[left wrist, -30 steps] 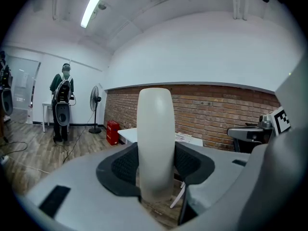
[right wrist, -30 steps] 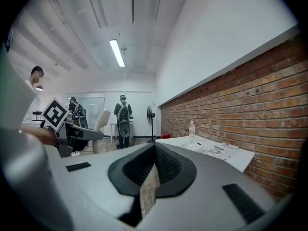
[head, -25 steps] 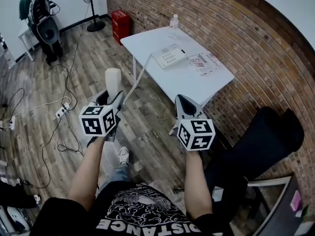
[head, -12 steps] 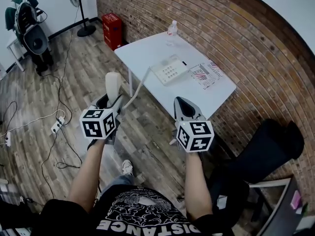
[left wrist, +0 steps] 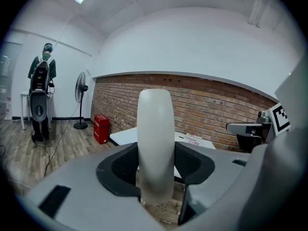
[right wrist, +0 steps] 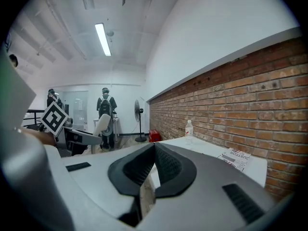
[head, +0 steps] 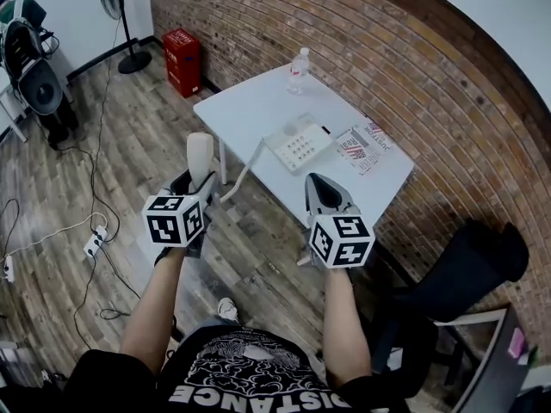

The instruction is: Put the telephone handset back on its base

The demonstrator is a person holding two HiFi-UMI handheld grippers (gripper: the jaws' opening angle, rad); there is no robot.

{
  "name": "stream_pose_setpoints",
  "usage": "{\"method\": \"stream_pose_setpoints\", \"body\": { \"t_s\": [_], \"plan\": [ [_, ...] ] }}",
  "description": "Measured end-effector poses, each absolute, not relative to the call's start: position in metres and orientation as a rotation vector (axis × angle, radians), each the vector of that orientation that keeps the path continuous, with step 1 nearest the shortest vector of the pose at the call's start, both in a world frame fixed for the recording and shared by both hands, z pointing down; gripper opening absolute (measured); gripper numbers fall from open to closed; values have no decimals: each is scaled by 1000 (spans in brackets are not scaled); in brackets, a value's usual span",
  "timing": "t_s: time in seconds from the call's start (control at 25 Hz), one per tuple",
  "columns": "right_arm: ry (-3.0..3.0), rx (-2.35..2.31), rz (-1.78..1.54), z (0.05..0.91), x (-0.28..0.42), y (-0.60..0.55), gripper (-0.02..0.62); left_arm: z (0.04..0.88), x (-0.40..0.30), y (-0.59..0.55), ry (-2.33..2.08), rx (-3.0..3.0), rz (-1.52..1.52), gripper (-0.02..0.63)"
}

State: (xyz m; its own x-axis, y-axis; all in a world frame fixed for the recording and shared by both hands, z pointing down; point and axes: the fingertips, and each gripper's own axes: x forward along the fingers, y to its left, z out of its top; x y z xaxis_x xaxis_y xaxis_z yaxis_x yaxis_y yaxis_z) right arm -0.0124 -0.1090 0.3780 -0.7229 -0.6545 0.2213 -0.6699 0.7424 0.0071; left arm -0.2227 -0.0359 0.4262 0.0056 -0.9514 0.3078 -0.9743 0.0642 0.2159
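Left hand-held gripper (head: 195, 181) clamps the white handset (head: 200, 151) upright above the floor, short of the desk's (head: 250, 110) near edge; right hand-held gripper (head: 317, 181) is closed, empty; next, probably carry it forward and lay it on the base (head: 299, 141) mid-desk.

handset (left wrist: 155, 143): smooth off-white plastic | table (head: 250, 110): matt white | wall (head: 405, 67): rough brick | floor (head: 120, 179): wood planks
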Motion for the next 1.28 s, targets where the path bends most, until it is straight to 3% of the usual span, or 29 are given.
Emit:
{"method": "stream_pose_setpoints", "body": {
  "t_s": [0.48, 1.28],
  "plan": [
    [-2681, 1167, 142, 385, -30, -138, 2, 435, -241, -86, -1867, 2015, 125, 218],
    [-2641, 1308, 199, 406, -12, -235, 2, 451, -199, -211, -1682, 2178, 265, 218]
  ]
}}
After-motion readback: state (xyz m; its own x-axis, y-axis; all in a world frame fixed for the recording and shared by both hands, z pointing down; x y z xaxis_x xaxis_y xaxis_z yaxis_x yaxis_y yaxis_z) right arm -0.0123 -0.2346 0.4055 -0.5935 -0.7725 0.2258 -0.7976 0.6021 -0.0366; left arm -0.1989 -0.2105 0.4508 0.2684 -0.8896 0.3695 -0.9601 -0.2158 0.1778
